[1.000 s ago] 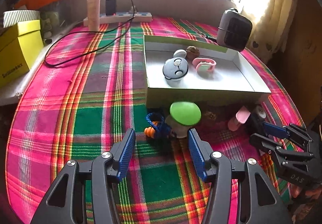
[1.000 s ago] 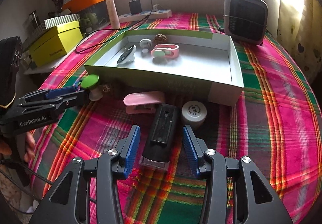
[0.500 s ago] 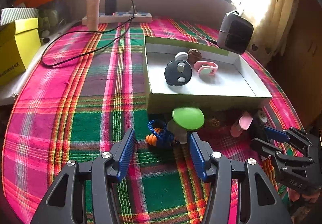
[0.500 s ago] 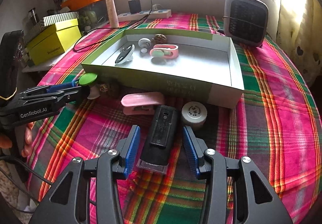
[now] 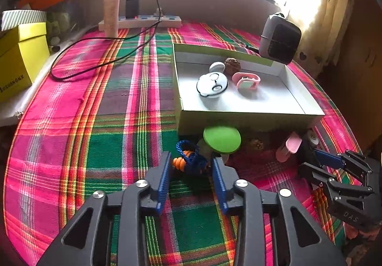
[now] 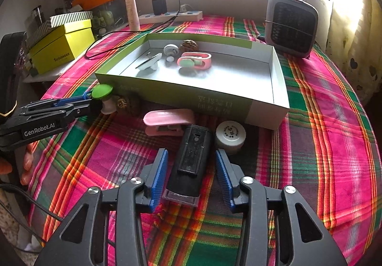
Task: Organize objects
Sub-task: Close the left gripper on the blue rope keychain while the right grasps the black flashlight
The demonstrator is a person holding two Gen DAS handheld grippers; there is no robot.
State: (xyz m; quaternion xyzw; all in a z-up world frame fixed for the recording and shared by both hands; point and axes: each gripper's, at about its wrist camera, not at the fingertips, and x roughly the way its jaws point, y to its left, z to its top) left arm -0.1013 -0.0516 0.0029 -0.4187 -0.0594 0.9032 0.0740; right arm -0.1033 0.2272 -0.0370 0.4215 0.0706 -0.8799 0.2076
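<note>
Beside the green-and-white cardboard tray (image 5: 250, 115), my left gripper (image 5: 191, 170) has just been closing around the blue cord with orange beads (image 5: 188, 158), contact unclear; right gripper (image 6: 191, 165) has been narrowing, pads not yet touching the black rectangular device (image 6: 191, 160). Next: finish both grips, lift into tray.

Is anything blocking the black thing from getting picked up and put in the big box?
Nothing sits between the right gripper and the black device; its jaws, just closing, straddle it with gaps either side. Toward the tray, only its near wall is in the way, so lifting over should do.
</note>
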